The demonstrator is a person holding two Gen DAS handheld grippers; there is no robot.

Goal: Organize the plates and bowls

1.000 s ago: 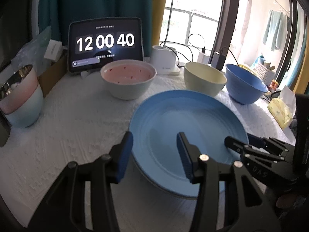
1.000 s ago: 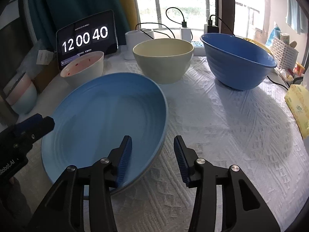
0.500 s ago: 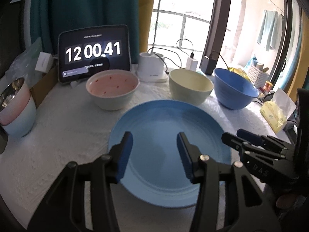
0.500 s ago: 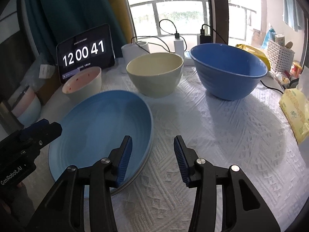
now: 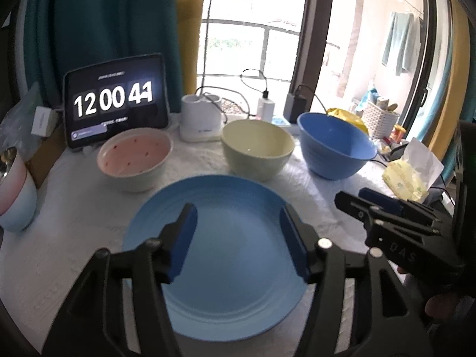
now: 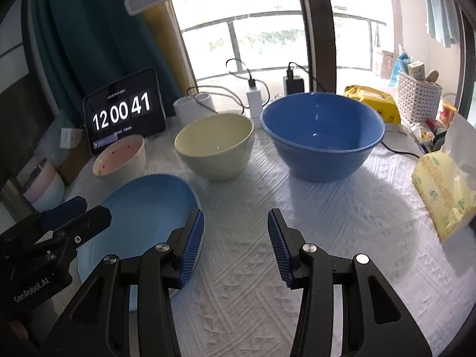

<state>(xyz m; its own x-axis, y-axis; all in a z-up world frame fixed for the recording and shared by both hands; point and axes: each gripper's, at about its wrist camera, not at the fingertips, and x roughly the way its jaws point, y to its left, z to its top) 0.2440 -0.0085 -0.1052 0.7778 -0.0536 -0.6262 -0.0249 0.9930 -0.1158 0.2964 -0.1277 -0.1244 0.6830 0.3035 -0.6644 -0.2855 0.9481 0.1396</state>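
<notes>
Both tools have pulled back and risen since a moment ago. The blue plate [image 5: 229, 255] now lies flat on the white tabletop [image 6: 342, 223], in front of the pink bowl [image 5: 135, 159] and the cream bowl [image 5: 257, 148]. The left tool [image 5: 238, 247] hovers over the plate, blue pads spread, holding nothing. The right tool [image 6: 236, 247], equally spread, sits just right of the plate, facing the blue bowl [image 6: 322, 134].

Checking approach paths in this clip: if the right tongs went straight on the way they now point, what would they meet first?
Probably the white textured tablecloth, bare between the open right tongs. Further along that line stand the cream ceramic bowl and the large blue bowl, slightly to either side; depth is unclear.
</notes>
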